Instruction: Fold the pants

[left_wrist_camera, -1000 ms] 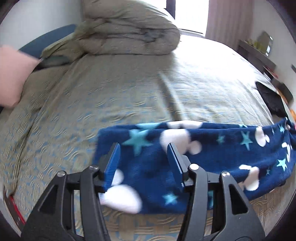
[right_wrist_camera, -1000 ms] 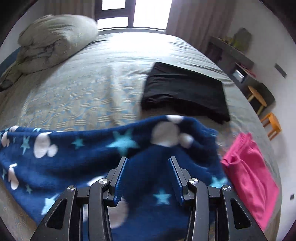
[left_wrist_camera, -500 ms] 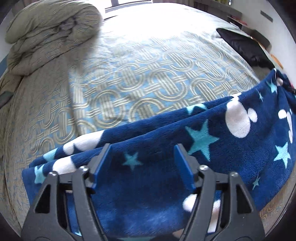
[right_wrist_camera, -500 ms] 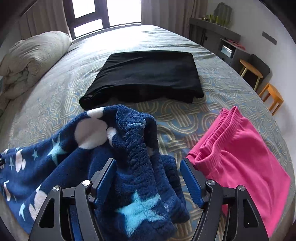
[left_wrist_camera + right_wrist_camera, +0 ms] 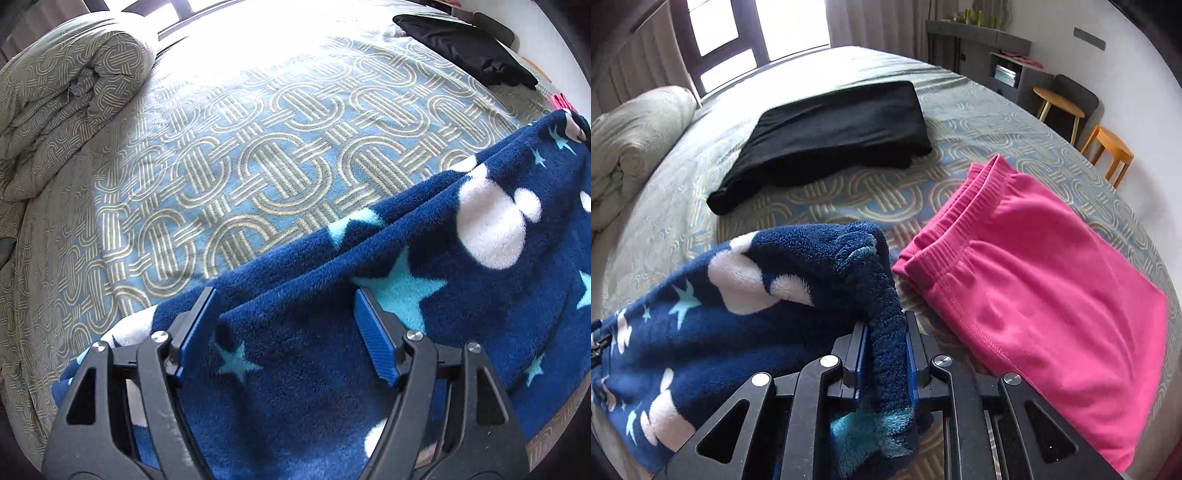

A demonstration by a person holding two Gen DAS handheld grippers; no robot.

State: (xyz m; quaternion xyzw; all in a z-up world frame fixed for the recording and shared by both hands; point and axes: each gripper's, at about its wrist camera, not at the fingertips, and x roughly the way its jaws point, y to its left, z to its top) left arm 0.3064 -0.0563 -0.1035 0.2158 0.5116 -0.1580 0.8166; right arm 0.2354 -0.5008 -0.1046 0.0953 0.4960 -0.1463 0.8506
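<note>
Navy fleece pants (image 5: 424,295) with turquoise stars and white blobs lie across the near part of the bed. My left gripper (image 5: 286,321) is open, its blue-padded fingers straddling the pants close above the fabric. In the right wrist view my right gripper (image 5: 884,354) is shut on the bunched waistband end of the same pants (image 5: 746,314), which trail off to the left.
The patterned bedspread (image 5: 258,147) stretches beyond the pants. A rolled duvet (image 5: 62,92) lies at the far left. Folded black pants (image 5: 834,133) lie behind, and folded pink pants (image 5: 1041,280) sit just right of my right gripper. Stools (image 5: 1108,151) stand past the bed's right edge.
My right gripper has closed on the pants' waistband end; it was open half a second ago. My left gripper has dropped lower and closer over the pants, still open.
</note>
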